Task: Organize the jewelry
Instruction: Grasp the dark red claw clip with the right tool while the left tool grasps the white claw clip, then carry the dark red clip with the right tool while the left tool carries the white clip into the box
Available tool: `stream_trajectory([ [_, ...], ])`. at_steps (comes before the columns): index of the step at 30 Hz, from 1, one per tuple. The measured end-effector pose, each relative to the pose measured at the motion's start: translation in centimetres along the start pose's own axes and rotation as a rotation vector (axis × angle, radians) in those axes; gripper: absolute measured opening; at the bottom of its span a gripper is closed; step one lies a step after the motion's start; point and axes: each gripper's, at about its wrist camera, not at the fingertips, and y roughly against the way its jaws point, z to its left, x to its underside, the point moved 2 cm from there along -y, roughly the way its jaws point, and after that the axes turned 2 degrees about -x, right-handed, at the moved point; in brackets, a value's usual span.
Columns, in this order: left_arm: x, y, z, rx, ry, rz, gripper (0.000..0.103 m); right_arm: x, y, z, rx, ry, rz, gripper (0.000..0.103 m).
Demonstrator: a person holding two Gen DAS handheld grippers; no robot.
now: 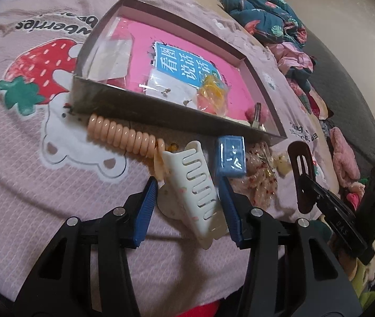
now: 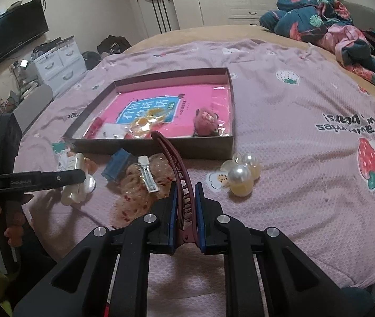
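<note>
A shallow grey box with a pink lining lies on the bed and also shows in the right wrist view. It holds small packets and a fuzzy pink clip. My left gripper is open, its jaws on either side of a cream hair claw clip that rests on the blanket. My right gripper is shut on a dark red curved hair clip, which also shows in the left wrist view. A peach spiral hair tie and a blue clip lie by the box.
A pearl hair ornament, a sheer red-dotted scrunchie and a silver clip lie on the pink strawberry blanket. Crumpled bedding is piled at the far right. A TV and drawers stand at the left.
</note>
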Motion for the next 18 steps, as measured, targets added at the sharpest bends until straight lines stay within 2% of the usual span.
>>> stream_trajectory([
  [5,0.4,1.4,0.6,-0.001,0.000,-0.015,0.039,-0.2,0.8,1.0,-0.012,0.022,-0.015,0.012],
  [18,-0.3,5.3,0.8,-0.103,-0.055,-0.148,0.039,-1.1,0.5,5.2,-0.093,0.099,-0.007,0.012],
])
